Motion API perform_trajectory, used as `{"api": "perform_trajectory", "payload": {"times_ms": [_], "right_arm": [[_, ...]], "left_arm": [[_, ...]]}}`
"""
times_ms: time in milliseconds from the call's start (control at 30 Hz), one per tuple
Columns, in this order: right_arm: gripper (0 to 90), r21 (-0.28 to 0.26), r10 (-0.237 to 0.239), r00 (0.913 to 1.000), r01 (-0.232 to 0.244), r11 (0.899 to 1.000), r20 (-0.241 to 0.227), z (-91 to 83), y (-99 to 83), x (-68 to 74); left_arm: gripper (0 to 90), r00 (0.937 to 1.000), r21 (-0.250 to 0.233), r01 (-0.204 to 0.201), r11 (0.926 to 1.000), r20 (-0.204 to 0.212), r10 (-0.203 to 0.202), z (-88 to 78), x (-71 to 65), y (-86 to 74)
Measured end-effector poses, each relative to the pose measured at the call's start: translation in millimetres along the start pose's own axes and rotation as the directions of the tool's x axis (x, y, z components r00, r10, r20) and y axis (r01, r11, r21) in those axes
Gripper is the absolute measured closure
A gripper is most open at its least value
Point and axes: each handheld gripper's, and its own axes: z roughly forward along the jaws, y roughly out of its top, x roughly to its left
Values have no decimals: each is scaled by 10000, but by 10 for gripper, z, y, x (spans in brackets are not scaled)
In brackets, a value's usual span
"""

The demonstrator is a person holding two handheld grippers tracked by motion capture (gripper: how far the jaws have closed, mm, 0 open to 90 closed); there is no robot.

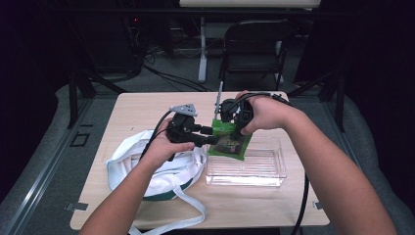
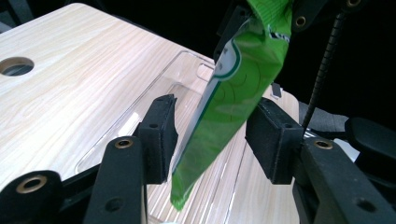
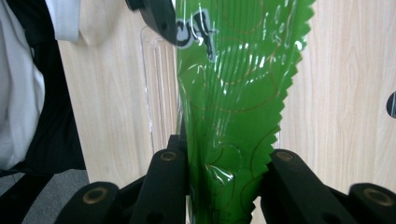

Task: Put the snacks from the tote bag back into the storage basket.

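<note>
Right now the green snack pouch [image 1: 228,142] hangs above the near-left end of the clear plastic bin [image 1: 264,169], w/ its lower edge over the bin's floor. Right tongs [image 3: 224,186] are clamped on the pouch's serrated top seal and carry it alone. Left tongs [image 2: 217,135] stand partly apart, pads either side of the pouch body, not pressing it; a gap shows on both sides.

Risks as I read them:
- Grip is on the thin crimped seal only. If the foil slips thru the pads, the pouch drops early and could land half on the bin's rim or on the tabletop [image 1: 147,110] instead of inside.
- Pouch hangs tilted, close to the bin's left wall. Lowering as-is may catch the corner on the rim and fold it.
- Left tongs pulled away sideways could brush the pouch and swing it, or nudge the light bin.
- White cloth bag [image 1: 147,164] lies just beside the bin; its strap might snag the left hand [image 1: 159,149] on the way back.
</note>
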Motion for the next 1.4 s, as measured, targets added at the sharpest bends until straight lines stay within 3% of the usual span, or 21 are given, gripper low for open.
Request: {"api": "perform_trajectory", "payload": {"times_ms": [533,833,1400], "right_arm": [[756,21,-7,9976,6,10000,686,40,-48,-145],[756,319,-45,9947,13,9995,1026,116,-61,-231],[753,609,-123,9908,41,9981,1348,257,-46,-329]], "left_arm": [[519,9985,48,293,9996,-464,-291,-192,99,-93],[523,9968,26,408,9992,-684,-405,-279,144,-137],[524,9939,-94,647,9979,-888,-652,-381,210,-229]]}}
